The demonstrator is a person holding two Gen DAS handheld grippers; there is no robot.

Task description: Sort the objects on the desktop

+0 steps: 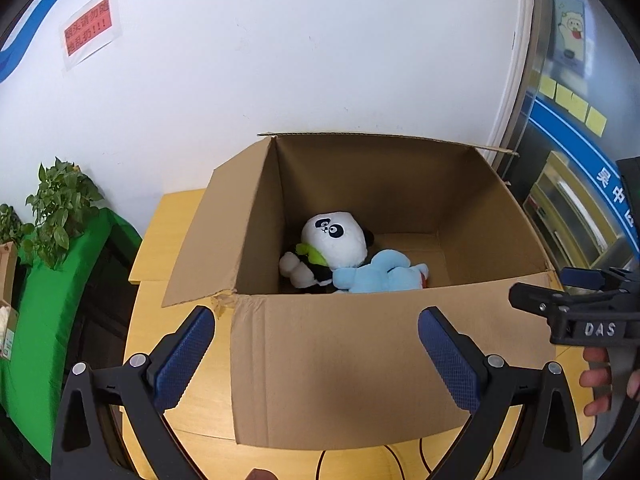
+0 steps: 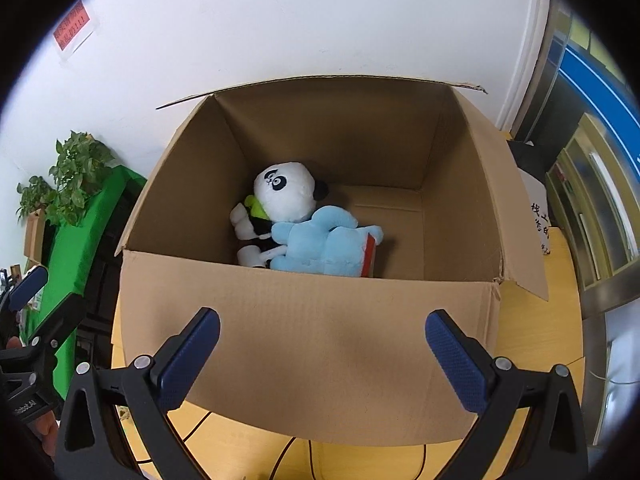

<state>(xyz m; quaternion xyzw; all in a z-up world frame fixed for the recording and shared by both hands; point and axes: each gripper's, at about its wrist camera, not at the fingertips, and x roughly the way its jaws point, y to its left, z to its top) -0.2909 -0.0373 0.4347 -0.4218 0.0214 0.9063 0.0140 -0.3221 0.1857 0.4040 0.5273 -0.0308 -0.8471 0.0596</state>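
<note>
Both claws agape — toys boxed

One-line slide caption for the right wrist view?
Open right gripper facing a cardboard box holding a panda plush and blue plush.

Both views are bright, with even and soft indoor light. The white wall is almost overexposed. The inside of the cardboard box is darker, and a soft shadow lies on its front wall in both views. The fisheye lens bends straight lines strongly, and the corners are black. The centre is sharp; the edges are a little blurred.
</note>
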